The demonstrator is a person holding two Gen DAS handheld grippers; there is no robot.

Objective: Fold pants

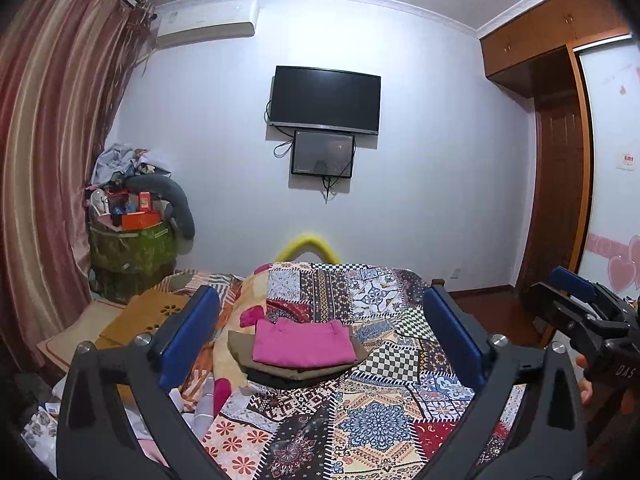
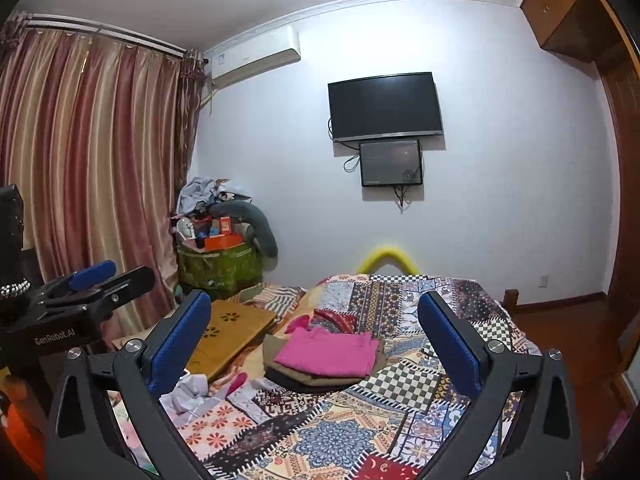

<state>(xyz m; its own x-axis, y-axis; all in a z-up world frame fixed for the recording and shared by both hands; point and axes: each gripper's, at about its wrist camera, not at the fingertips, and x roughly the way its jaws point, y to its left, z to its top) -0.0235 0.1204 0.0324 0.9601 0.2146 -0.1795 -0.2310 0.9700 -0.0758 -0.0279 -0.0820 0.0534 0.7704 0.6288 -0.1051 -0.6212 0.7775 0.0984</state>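
Left claw (image 1: 320, 332) and right claw (image 2: 316, 332) both gape fully wide at the bottom of their frames with nothing between the pads, pointing nearly level over the bed (image 1: 360, 420). The pink pants (image 1: 304, 342) lie folded atop a small pile mid-frame, beyond both claws. The fold looks finished; next comes pulling back or fetching another garment

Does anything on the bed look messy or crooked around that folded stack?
The pink pants sit neatly atop the folded stack. Only crumpled white paper near the bed's left edge looks untidy.
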